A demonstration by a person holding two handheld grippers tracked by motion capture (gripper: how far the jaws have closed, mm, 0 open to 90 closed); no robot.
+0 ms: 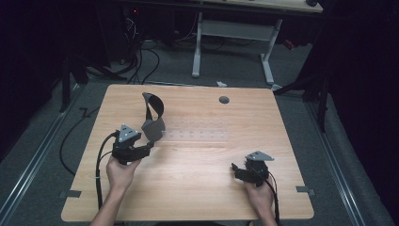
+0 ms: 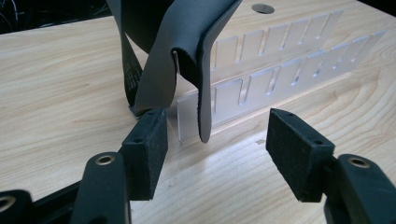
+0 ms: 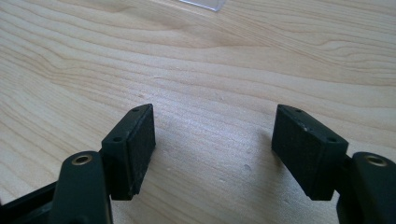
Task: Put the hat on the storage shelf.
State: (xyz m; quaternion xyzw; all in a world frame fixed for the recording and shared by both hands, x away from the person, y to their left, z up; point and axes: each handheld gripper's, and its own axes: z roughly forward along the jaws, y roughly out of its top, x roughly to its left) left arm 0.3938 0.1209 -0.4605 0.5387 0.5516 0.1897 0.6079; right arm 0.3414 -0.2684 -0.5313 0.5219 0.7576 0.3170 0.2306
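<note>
A grey and black strap (image 1: 153,115) is draped in a loop over the left end of a clear slotted rack (image 1: 197,135) that lies across the middle of the wooden table (image 1: 188,193). My left gripper (image 1: 149,147) is just in front of that end, with its jaws open. In the left gripper view the strap (image 2: 187,42) hangs down before the rack (image 2: 280,70), its loose flap ending in line with the gap of my left gripper (image 2: 217,144); neither pad presses on it. My right gripper (image 1: 235,170) rests open at the table's right front, nothing between its pads (image 3: 212,140).
A round cable hole (image 1: 224,100) sits near the table's far edge. Beyond the table stands a white-legged desk (image 1: 235,33), and cables lie on the floor (image 1: 141,66). Bare wood stretches between the two grippers.
</note>
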